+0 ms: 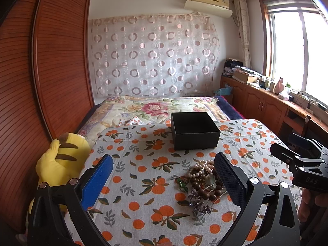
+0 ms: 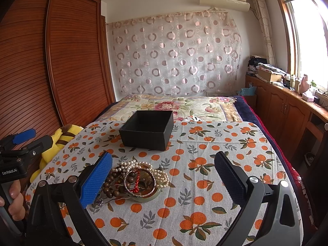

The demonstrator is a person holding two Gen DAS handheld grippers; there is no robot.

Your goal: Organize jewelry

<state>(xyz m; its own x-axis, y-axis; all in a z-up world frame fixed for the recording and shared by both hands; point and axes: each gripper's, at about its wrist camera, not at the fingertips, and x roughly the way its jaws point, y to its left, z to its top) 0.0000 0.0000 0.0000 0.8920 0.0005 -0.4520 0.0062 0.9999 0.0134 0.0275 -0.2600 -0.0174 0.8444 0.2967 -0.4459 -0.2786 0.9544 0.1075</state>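
Tangled beads (image 2: 135, 179), light and slippery, lay heaped before the box (image 2: 147, 130); your left gripper (image 1: 164, 177) and right gripper (image 2: 164, 177) both gaped empty. Best hold was probably the stiff bangle (image 2: 141, 181).

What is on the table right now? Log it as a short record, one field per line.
surface: orange-print tablecloth
container: black box, open top, inside looks empty
jewelry: tangled jewelry pile on the cloth, nearer than the box; pearl strands, brown bead bracelets, bangles
left gripper: open, holding nothing, pile near its right finger
right gripper: open, holding nothing, pile near its left finger
beside table: yellow plush toy
progress: nothing in the box yet
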